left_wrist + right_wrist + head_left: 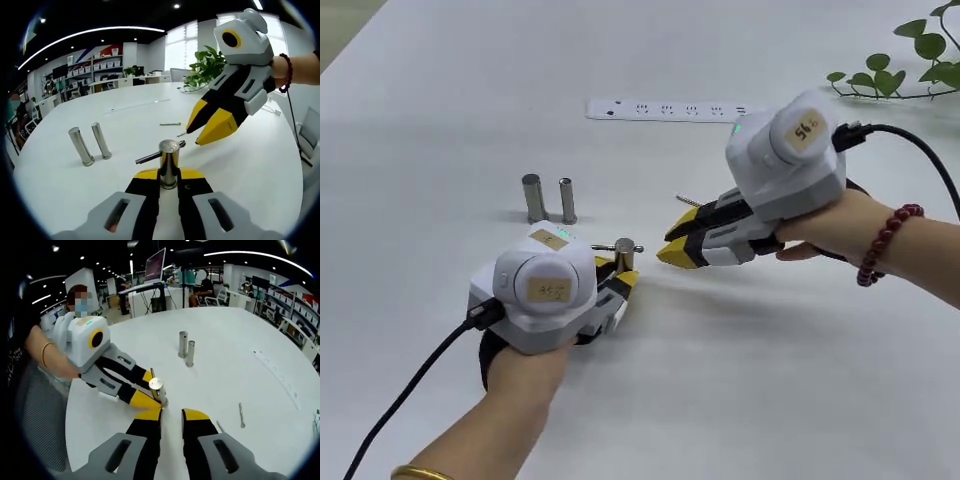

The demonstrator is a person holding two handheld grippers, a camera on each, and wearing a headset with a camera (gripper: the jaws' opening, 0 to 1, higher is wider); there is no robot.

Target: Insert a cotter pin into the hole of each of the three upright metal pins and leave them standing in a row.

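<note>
Head view is taken up mostly by a wide white table [770,390], on which all the parts are set. A leafy green plant [910,60] is seen at the far right corner, and a long white power strip [670,109] is laid flat along the far side.

The right tongs [670,243] are held low over the table, tilted down toward the left. Their black jaws with yellow tips are parted, and nothing is gripped between them. The left tongs [168,176] are clenched on the base of a held metal pin [169,155], so that it is kept upright on the table, just in front of the right tongs' tips.

This held metal pin is a short, shiny steel cylinder with a flat round top. A thin grey cotter pin [147,158] is passed sideways through it near the top and sticks out on both sides.

A bare metal pin [532,198] and a second bare pin [566,200] are stood upright, side by side and just apart, farther back and to the left of the held one. Both are plain silver cylinders, and nothing is seen through them.

A loose cotter pin [241,415] is left lying flat on the table to the right of the right tongs.
</note>
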